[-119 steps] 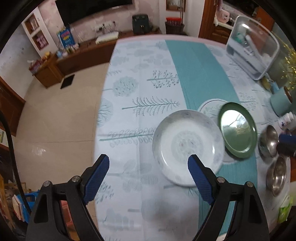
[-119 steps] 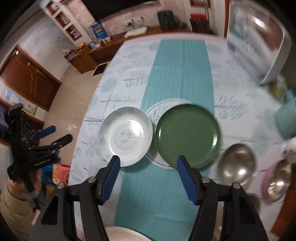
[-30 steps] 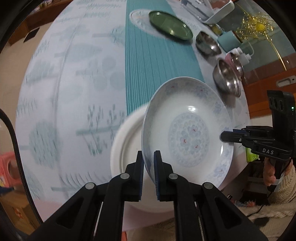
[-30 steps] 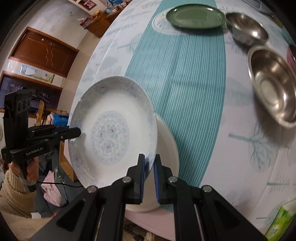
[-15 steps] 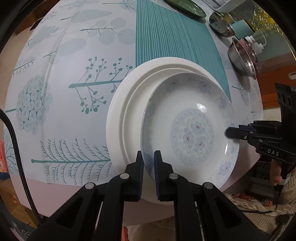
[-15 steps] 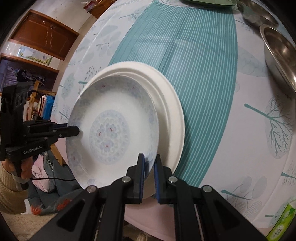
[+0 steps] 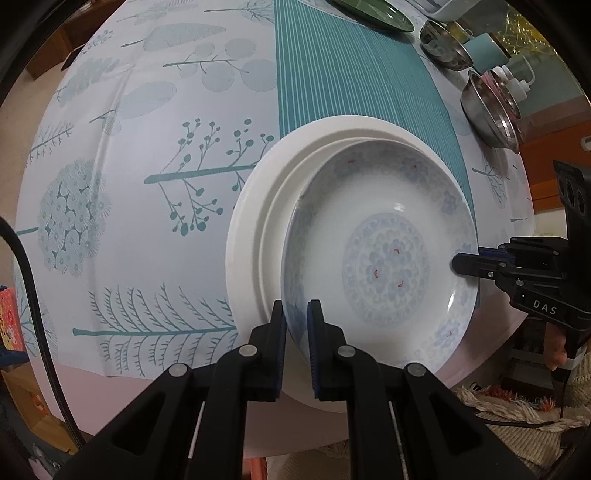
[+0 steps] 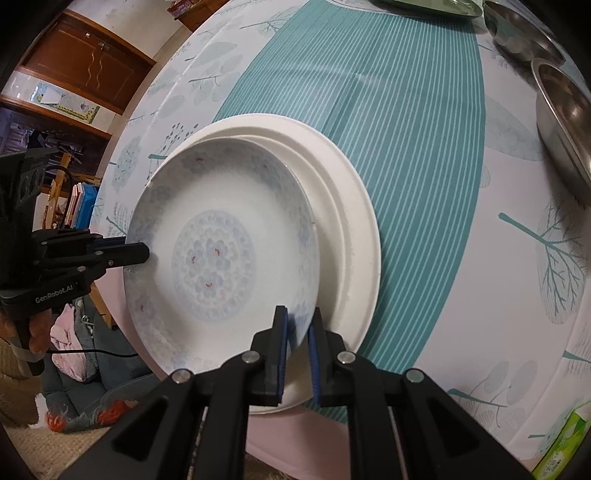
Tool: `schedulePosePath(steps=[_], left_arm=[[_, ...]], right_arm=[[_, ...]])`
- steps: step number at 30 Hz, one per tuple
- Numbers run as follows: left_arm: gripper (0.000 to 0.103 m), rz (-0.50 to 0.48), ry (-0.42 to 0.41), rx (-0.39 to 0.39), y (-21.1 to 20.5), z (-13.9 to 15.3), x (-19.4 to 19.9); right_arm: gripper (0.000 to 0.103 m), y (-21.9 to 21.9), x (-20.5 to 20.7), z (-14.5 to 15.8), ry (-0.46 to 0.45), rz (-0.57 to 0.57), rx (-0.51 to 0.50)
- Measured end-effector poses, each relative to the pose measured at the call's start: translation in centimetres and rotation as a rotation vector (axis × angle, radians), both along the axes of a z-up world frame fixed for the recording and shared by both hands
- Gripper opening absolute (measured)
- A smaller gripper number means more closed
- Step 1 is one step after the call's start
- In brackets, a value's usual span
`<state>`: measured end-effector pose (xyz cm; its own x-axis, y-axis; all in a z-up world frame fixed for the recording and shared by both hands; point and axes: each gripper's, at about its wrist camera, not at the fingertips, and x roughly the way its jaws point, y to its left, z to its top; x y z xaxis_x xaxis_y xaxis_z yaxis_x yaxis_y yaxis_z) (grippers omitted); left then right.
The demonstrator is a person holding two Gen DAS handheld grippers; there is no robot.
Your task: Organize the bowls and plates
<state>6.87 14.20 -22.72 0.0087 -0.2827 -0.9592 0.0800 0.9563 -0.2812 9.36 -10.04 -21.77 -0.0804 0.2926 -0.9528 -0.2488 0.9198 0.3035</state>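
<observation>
Glossy round patterned plate (image 7: 388,258), pale blue floral w/ centre medallion, sits over a plain white matte plate (image 7: 251,236) w/ stepped rim, at the near edge of the tablecloth (image 7: 147,147). Whether it rests flat on the white plate: can't tell. Left gripper (image 7: 296,332) and right gripper (image 8: 297,336) each pinch opposite rims, jaws nearly closed on the thin edge. Beyond the white plate: green plate (image 7: 373,14), cut off at top; steel bowls (image 7: 487,107), partly out of frame.
</observation>
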Motion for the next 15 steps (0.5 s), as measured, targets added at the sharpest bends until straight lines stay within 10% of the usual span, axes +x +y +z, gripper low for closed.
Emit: schedulePosePath(steps=[11,15], left_arm=[[0.030,-0.037,-0.033,0.006,-1.2,0.6,0.2],[0.045,-0.036,-0.082,-0.003,-1.5,1.9,0.0]], right_arm=[[0.015,1.0,-0.1,0.3,-0.012,0.035,-0.057],[0.031,1.0,-0.3,1.0,-0.027,0.046,-0.057]])
